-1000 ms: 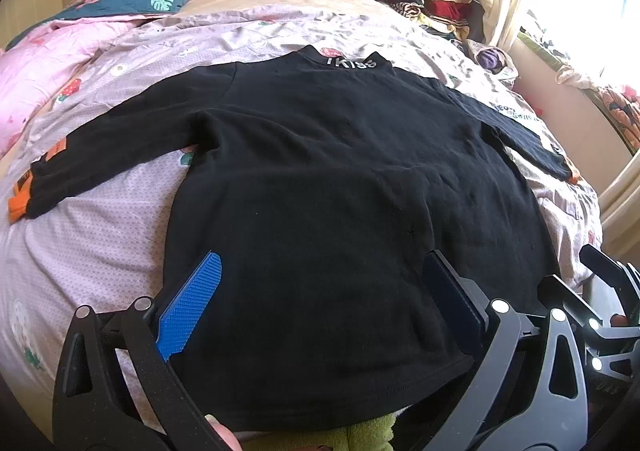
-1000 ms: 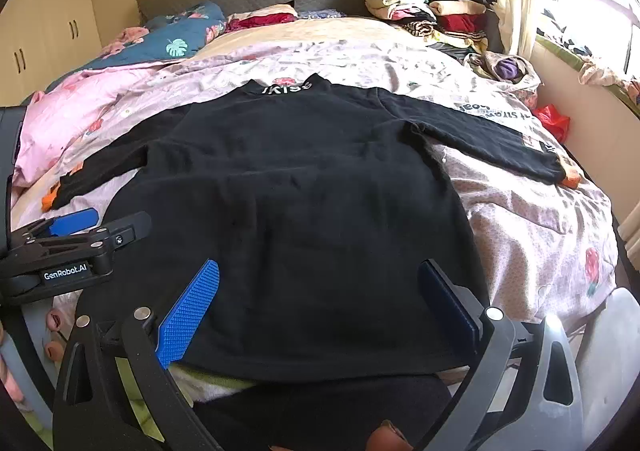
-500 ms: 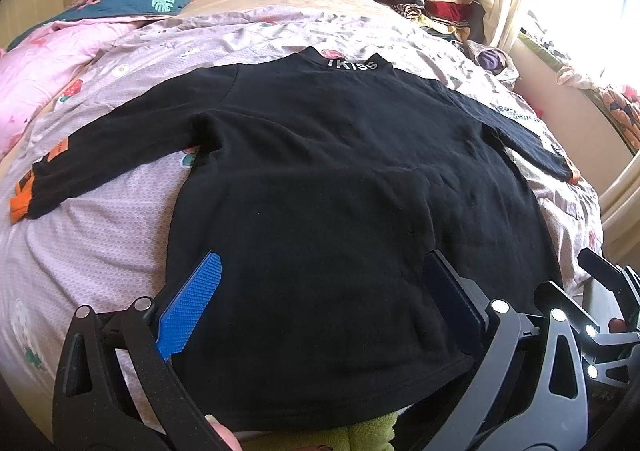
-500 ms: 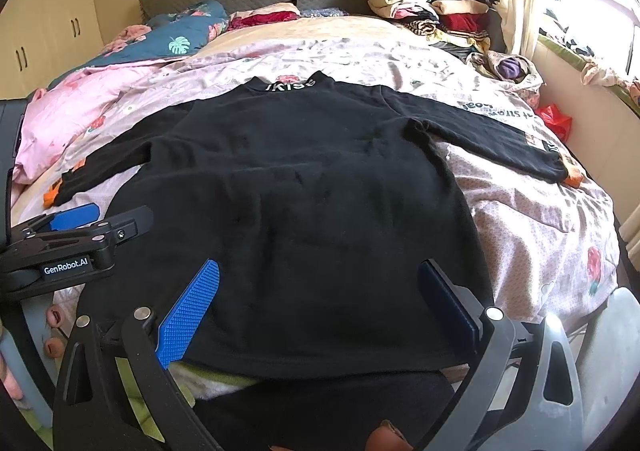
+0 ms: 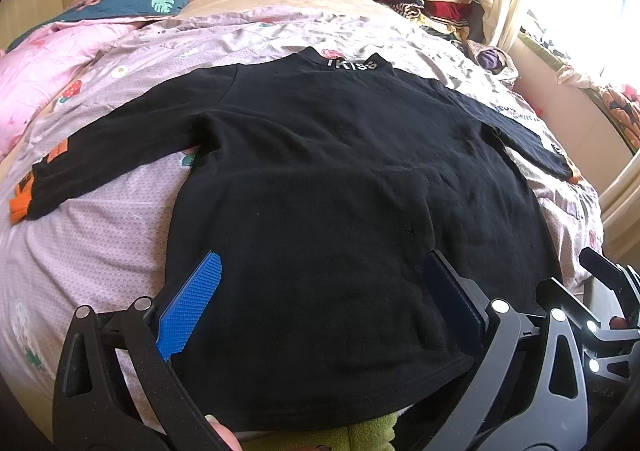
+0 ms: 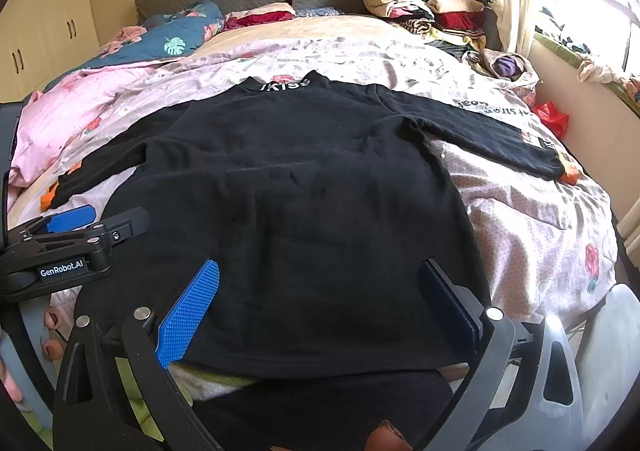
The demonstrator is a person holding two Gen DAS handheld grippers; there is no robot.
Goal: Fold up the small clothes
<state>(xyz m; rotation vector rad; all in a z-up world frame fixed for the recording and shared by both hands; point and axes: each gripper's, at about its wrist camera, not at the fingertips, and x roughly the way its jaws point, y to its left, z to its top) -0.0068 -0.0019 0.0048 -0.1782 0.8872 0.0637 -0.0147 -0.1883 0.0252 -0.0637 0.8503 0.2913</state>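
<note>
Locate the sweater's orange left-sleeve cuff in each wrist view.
Left wrist: orange cuff at far left edge, mid-height.
Right wrist: orange cuff at left, just above the left gripper.
Shared landmark: white collar lettering on the black sweater.

black long-sleeve top point(image 5: 320, 179) w/ orange cuffs, flat on bed, sleeves spread out, collar far side

"GenRobot.AI" on left hand-held gripper point(image 6: 116, 229); "Kiss" on sweater collar point(image 5: 352, 65).
</note>
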